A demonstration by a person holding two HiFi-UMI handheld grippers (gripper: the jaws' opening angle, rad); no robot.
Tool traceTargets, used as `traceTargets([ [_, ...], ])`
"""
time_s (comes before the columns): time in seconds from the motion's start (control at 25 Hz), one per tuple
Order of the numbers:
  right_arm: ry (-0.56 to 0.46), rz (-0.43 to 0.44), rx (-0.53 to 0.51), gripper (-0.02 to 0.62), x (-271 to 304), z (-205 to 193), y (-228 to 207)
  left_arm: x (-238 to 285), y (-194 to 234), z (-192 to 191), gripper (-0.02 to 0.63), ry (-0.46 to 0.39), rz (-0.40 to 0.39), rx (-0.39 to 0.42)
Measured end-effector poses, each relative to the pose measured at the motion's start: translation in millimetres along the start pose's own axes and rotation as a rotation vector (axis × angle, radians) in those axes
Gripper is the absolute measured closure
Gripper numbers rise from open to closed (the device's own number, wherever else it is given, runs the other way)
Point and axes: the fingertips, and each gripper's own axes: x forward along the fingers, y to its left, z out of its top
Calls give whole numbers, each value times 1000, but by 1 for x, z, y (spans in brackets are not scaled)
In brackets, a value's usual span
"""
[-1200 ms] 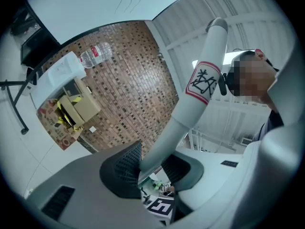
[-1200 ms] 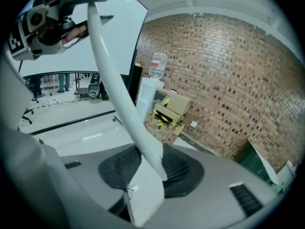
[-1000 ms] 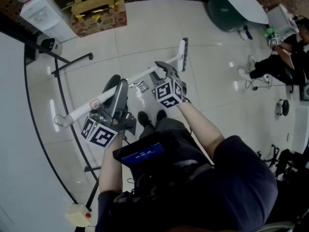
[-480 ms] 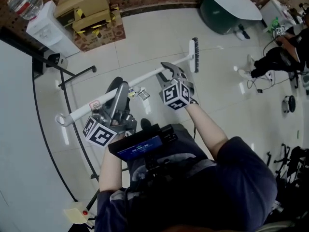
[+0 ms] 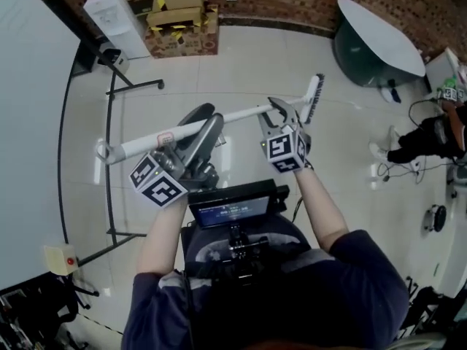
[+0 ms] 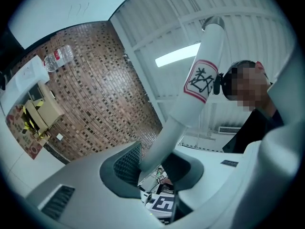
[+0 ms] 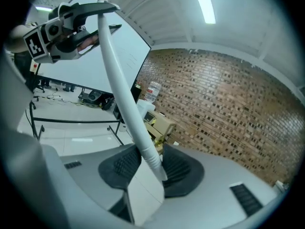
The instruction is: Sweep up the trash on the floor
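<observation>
In the head view a broom with a long white handle (image 5: 146,146) is held off the floor, almost level across the picture. Its dark-bristled head (image 5: 314,98) is at the right. My left gripper (image 5: 203,128) is shut on the handle near its hooked upper end. My right gripper (image 5: 281,111) is shut on it closer to the head. In the left gripper view the handle (image 6: 190,94), with a red-edged label, rises from between the pads (image 6: 125,163). The right gripper view shows the handle (image 7: 125,106) clamped between its pads (image 7: 121,165), with my left gripper (image 7: 62,27) at its far end. I can make out no trash.
Cardboard boxes (image 5: 179,13) and a water dispenser (image 5: 113,9) stand against the brick wall at the back. A white board on a black frame (image 5: 109,122) runs along the left. A round table (image 5: 379,46) and a seated person (image 5: 430,137) are at the right.
Both grippers have lifted the broom and carried it along the floor. The handle now lies flatter across the view, the brush head further right. The board and boxes have shifted right in the picture.
</observation>
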Motion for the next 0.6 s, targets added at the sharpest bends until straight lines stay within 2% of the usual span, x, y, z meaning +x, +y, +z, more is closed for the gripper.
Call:
traceTargets([
  [0.24, -56, 142, -30, 443, -27, 0, 14, -4, -38, -12, 488, -82, 79, 28],
  [0.36, -95, 229, -64, 454, -27, 11, 45, -26, -49, -5, 488, -116, 134, 62],
  [0.52, -126, 323, -100, 459, -19, 23, 98, -60, -59, 1, 488, -109, 185, 146],
  [0.6, -130, 358, -110, 463, -14, 28, 117, -71, -59, 4, 488, -122, 208, 164],
])
